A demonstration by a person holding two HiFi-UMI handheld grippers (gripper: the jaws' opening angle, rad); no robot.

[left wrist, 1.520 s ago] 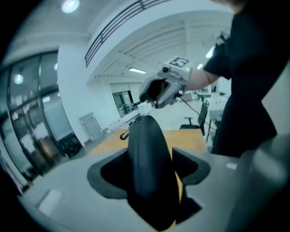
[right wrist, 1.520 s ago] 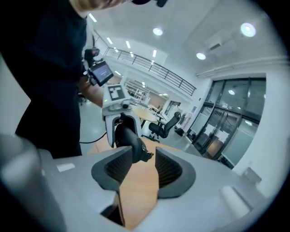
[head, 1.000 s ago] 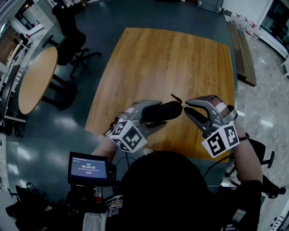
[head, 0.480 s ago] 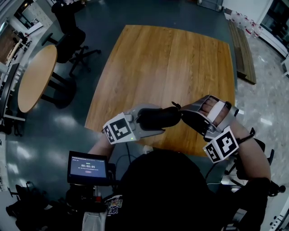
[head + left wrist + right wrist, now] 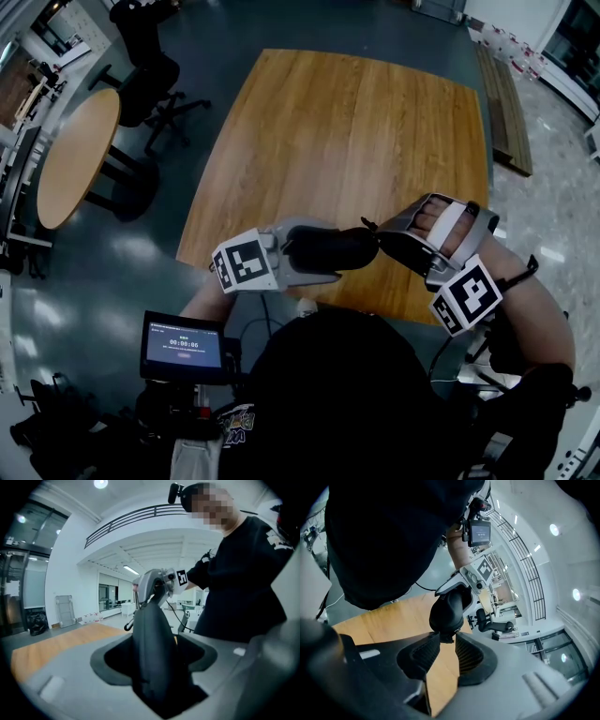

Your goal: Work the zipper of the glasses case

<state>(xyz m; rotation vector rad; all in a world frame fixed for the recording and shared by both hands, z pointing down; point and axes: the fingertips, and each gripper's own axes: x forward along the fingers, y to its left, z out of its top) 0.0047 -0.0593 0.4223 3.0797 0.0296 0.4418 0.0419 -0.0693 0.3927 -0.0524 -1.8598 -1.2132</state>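
Status:

- glasses case [image 5: 333,248]: black, matte, long, with rounded ends. It's lying roughly level in the air, just above the near edge of the wooden table [image 5: 356,122] and not touching it. It's running left to right in the head view.
- In the left gripper view the case is tapering away from the camera, broad at the jaws and narrow at the far end. The surface is looking smooth and uniformly dark. I can't make out the zipper line or teeth in any view.
- A thin dark loop [image 5: 127,626] is sticking out beside the case's far end, next to the right tongs.
- left gripper [image 5: 330,249]: jaws are standing wide and clamping the case's left half, one pad on each long side. Its marker cube [image 5: 242,265] is facing up.
- right gripper [image 5: 384,241]: it's pointing down and in at the case's right end. Its jaws are narrow and have just been closing. The ribbed tips are pinching a small dark nub [image 5: 446,638] right under the case's rounded end. I can't tell whether that nub is the zipper pull or the case's edge.
- The person's hand [image 5: 441,220] is showing through the right gripper's frame, and that gripper's marker cube [image 5: 466,294] is sitting just behind it.
- Both tongs are meeting on the case, left on the body and right on the tip.
- Background: a round table [image 5: 75,159] and an office chair [image 5: 150,89] are standing well off to the left.
- A small screen [image 5: 183,350] is glowing near the person's body.
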